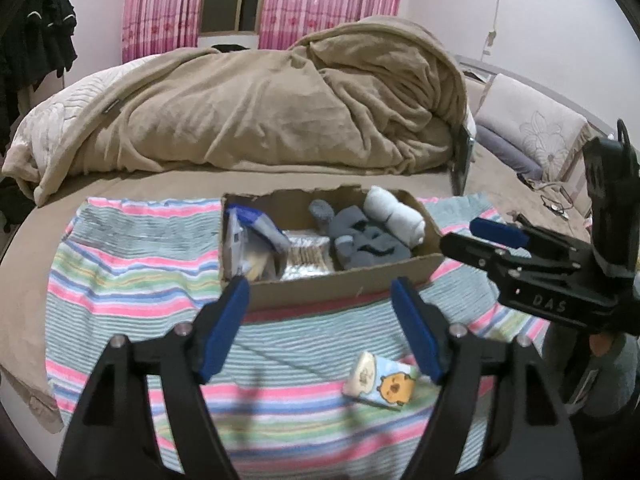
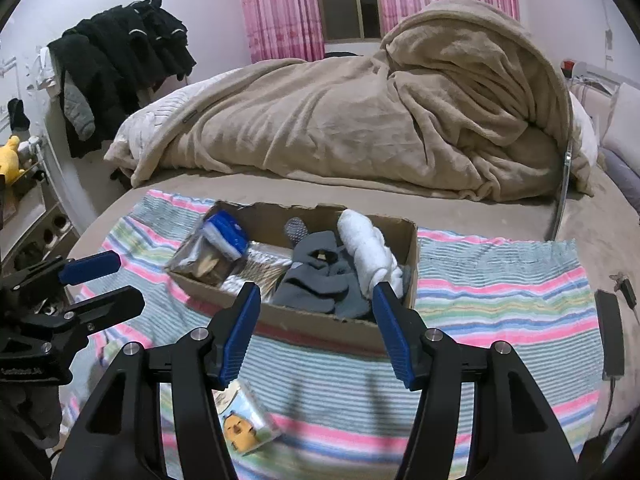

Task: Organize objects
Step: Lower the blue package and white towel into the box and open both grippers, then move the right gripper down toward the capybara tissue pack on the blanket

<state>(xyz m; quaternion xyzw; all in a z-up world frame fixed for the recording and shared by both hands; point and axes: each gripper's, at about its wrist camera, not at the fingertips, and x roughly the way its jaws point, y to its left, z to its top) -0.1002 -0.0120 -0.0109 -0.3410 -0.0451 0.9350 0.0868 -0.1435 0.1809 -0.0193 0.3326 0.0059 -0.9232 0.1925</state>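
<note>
A small packet printed with a yellow cartoon animal (image 1: 380, 382) lies on the striped towel (image 1: 132, 272) just in front of the cardboard box (image 1: 344, 280) holding grey socks (image 1: 364, 240) and a white roll (image 1: 394, 214). The left gripper (image 1: 326, 328) hovers above the packet, spread and empty; the right gripper (image 2: 316, 328) is likewise spread, holding nothing, over the bed (image 2: 500, 212).

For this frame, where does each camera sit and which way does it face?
Left wrist: rides the left tool, facing the cardboard box on the striped towel; its own open fingers and the right tool show.
Right wrist: rides the right tool, facing the same box from further right; its open fingers and the left tool show.
Shared: box, towel, cartoon packet, beige blanket.
</note>
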